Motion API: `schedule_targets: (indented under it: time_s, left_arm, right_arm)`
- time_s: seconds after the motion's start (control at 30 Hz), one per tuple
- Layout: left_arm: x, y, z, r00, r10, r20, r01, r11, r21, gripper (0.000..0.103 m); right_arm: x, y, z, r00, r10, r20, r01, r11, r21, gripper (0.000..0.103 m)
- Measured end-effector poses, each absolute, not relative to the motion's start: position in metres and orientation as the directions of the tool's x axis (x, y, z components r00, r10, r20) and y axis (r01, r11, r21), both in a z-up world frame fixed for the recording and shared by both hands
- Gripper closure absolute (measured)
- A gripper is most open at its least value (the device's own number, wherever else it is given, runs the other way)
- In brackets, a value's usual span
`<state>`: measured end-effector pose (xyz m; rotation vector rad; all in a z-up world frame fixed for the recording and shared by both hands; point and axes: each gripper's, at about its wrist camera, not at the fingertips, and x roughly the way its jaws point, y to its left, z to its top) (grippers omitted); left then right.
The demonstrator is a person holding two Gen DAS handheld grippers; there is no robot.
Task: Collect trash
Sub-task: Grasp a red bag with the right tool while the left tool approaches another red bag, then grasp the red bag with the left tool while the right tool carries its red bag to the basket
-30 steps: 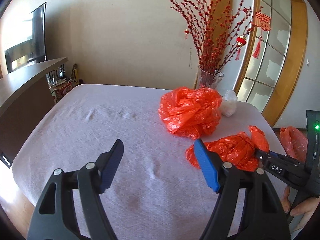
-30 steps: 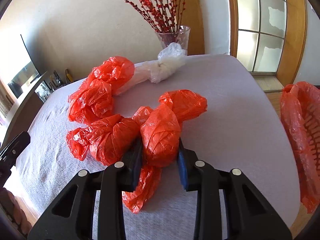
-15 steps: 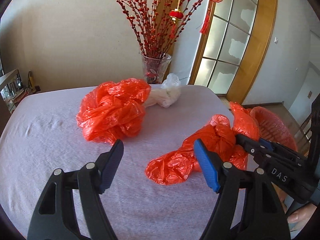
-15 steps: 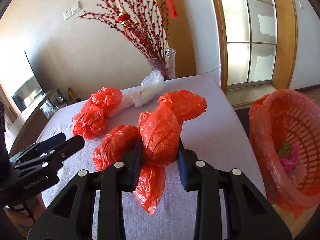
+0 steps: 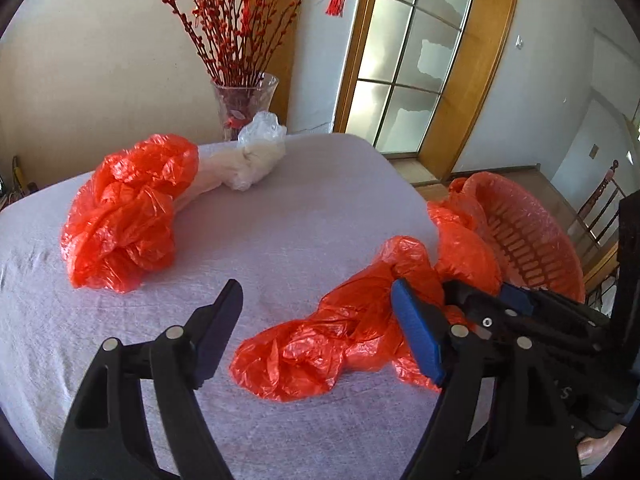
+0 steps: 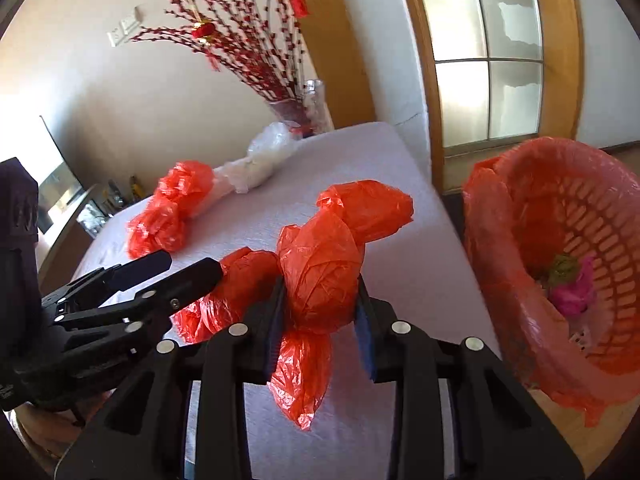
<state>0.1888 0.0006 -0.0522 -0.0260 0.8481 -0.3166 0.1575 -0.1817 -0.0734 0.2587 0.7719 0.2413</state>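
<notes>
My right gripper (image 6: 320, 308) is shut on a crumpled red plastic bag (image 6: 320, 264) and holds it above the table's right edge; the bag (image 5: 340, 336) trails onto the cloth in the left wrist view. My left gripper (image 5: 316, 328) is open and empty, just left of that bag; it shows in the right wrist view (image 6: 176, 268). A second red bag (image 5: 128, 212) and a white bag (image 5: 256, 156) lie at the far side. A red-lined basket (image 6: 568, 264) stands off the table to the right, with some trash inside.
A glass vase (image 5: 244, 104) of red branches stands at the table's far edge. The table (image 5: 304, 208) has a grey cloth. A wooden-framed glass door (image 5: 412, 56) is behind the basket. A chair (image 5: 600, 208) is at far right.
Both grippers have swung right toward the basket. The right gripper has carried the red bag to the table's right edge, and the basket is now nearer.
</notes>
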Motion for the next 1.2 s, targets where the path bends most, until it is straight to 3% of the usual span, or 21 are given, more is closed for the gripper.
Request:
schedule_targets:
  time_s: [0.2, 0.27, 0.37, 0.93, 1.0, 1.1, 1.2]
  left_arm:
    - [0.192, -0.004, -0.061, 0.604, -0.284, -0.744, 0.271, 0.952, -0.143, 0.028]
    - [0.191, -0.006, -0.059, 0.616, -0.267, -0.741, 0.272, 0.955, -0.118, 0.028]
    - [0.189, -0.007, -0.057, 0.642, -0.223, -0.733, 0.263, 0.963, -0.062, 0.029]
    - [0.187, -0.025, -0.064, 0.618, -0.233, -0.751, 0.314, 0.949, -0.036, 0.027]
    - [0.189, -0.027, -0.066, 0.607, -0.244, -0.757, 0.325, 0.945, -0.044, 0.033]
    - [0.187, -0.03, -0.068, 0.582, -0.297, -0.757, 0.363, 0.928, -0.085, 0.061]
    - [0.181, -0.034, -0.065, 0.599, -0.292, -0.745, 0.374, 0.925, -0.061, 0.073]
  right_arm:
    - [0.152, -0.204, -0.088, 0.683, 0.29, -0.67, -0.08, 0.942, 0.327, 0.063]
    - [0.152, -0.205, -0.089, 0.684, 0.296, -0.667, -0.085, 0.94, 0.33, 0.077]
    - [0.149, -0.199, -0.081, 0.714, 0.241, -0.658, -0.098, 0.964, 0.247, 0.088]
    - [0.124, -0.233, -0.041, 0.845, 0.024, -0.534, 0.034, 0.994, 0.1, 0.095]
    - [0.122, -0.234, -0.038, 0.849, 0.023, -0.527, 0.034, 0.995, 0.098, 0.095]
    - [0.122, -0.233, -0.038, 0.85, 0.028, -0.525, 0.028, 0.995, 0.098, 0.095]
    - [0.12, -0.232, -0.038, 0.85, 0.033, -0.525, 0.024, 0.994, 0.103, 0.095]
